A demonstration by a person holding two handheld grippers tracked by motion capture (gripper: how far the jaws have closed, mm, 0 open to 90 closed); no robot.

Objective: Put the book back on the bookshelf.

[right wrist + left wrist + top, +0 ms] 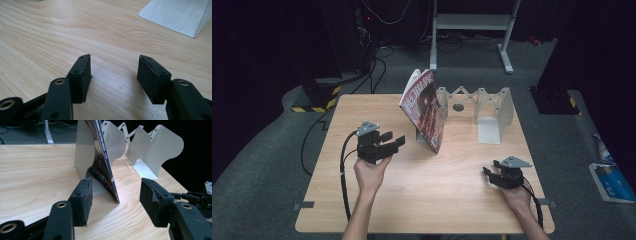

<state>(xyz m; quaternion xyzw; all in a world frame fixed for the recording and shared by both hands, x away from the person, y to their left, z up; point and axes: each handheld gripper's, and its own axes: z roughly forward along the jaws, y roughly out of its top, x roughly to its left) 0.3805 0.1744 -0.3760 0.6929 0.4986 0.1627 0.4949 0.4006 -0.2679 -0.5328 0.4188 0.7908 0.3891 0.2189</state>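
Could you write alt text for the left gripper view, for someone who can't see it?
A magazine stands tilted on a wooden table, leaning against one white panel of an expandable book rack. In front of it, the left gripper has its two black jaws open, with the magazine's lower corner showing in the gap beyond them. The right gripper shows at the right edge.

Magazine (pixel 424 110), glossy, dark red cover with pale lettering. Standing on its lower edge on wooden table (pixel 422 200), tilted, upper part leaning against left end plate of white expanding book rack (pixel 492 107). Pages closed, spine edge facing near side, lower corner (pixel 117 200) touching tabletop.
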